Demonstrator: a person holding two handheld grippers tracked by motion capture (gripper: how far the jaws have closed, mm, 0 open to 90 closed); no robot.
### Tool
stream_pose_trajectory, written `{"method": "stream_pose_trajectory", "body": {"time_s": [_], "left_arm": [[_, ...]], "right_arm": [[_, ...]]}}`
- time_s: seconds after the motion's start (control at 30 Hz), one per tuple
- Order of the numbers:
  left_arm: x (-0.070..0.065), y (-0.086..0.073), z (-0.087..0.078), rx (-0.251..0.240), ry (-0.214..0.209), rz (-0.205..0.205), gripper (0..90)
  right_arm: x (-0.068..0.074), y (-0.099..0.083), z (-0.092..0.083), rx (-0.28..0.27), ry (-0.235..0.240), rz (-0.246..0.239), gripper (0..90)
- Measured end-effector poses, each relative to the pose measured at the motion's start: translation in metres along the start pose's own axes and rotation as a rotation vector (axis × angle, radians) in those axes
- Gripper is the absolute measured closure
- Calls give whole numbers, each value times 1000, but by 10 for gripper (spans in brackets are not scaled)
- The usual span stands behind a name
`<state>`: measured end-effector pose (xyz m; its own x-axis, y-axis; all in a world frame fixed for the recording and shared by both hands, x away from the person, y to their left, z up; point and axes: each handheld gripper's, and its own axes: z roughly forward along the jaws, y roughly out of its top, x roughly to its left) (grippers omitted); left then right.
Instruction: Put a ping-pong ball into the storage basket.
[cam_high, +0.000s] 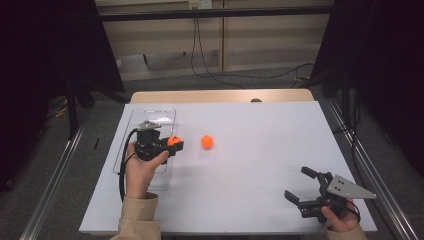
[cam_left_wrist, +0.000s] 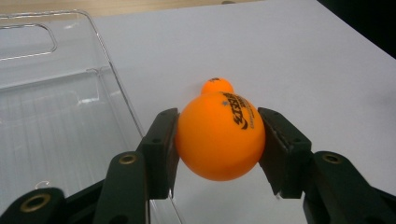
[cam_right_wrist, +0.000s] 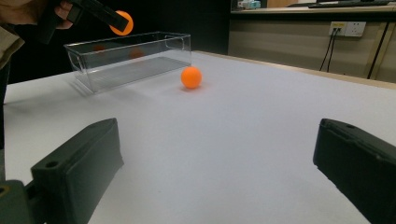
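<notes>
Progress stands at roughly the halfway mark, judging by how things lie — one orange ball (cam_left_wrist: 219, 142) has been picked up, a second ball (cam_high: 207, 141) is left on the table (cam_high: 260, 165), and the clear plastic box (cam_high: 150, 116) appears to have nothing in it. The first ball is clamped between the pads of the left gripper (cam_high: 174, 145) and is held in the air just beside the box's near wall, not yet over the opening. The right gripper (cam_high: 307, 186) is kept low near the table's front corner, well apart from both balls, with its jaws spread wide and nothing between them. What is left, it is judged — the held ball is to be dropped in the box, then the loose one fetched.
</notes>
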<state>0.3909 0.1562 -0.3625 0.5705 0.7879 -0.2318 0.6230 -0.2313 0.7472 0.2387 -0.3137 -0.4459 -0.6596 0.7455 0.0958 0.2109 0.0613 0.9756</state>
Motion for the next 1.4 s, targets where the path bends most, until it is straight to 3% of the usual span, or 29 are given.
{"method": "stream_pose_trajectory", "body": {"time_s": [1.4], "left_arm": [[22,-7,-16,-28,69,-30,509]], "right_arm": [[0,0,0,2,5,0,10]]}}
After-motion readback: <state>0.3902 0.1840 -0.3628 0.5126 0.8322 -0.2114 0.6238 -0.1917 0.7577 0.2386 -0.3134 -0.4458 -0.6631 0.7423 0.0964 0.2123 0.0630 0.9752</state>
